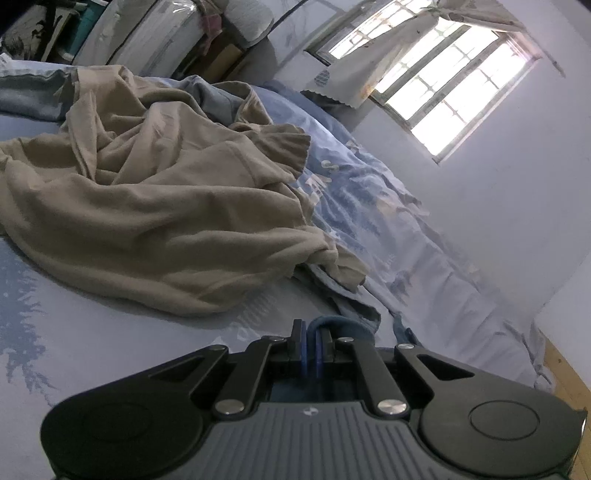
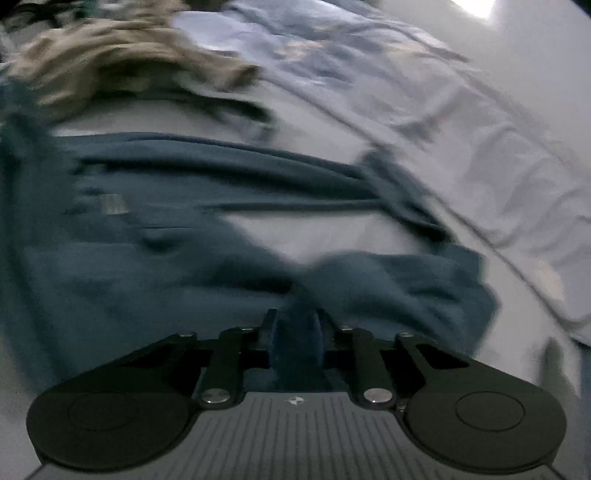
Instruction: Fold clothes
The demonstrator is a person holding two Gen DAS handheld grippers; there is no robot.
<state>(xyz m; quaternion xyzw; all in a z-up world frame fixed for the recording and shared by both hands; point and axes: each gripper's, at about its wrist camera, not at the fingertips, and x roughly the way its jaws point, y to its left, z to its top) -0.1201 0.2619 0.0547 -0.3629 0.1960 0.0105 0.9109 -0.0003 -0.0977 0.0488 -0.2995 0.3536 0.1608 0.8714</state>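
Both grippers, left (image 1: 310, 341) and right (image 2: 295, 328), pinch teal garment (image 2: 184, 206); only left wrist shows window (image 1: 439, 81).

Left claw (image 1: 311, 341) pinched nearly shut, tilted slightly down, right claw (image 2: 295, 326) clamped, pitched steeply down

The whole right wrist view is smeared by motion: the teal garment (image 2: 177, 236) shows only as soft folds, and a pale patch on it cannot be read. The beige garment (image 2: 110, 62) at the bed's far left corner is a streaked blur there, cut by the picture's top edge. In the left wrist view, the stacked items (image 1: 140, 33) beyond the bed's (image 1: 92, 343) head are cropped and too dim to name. The blue fabric (image 1: 334, 325) in the left gripper (image 1: 311, 345) is mostly hidden behind its fingers (image 1: 295, 341).
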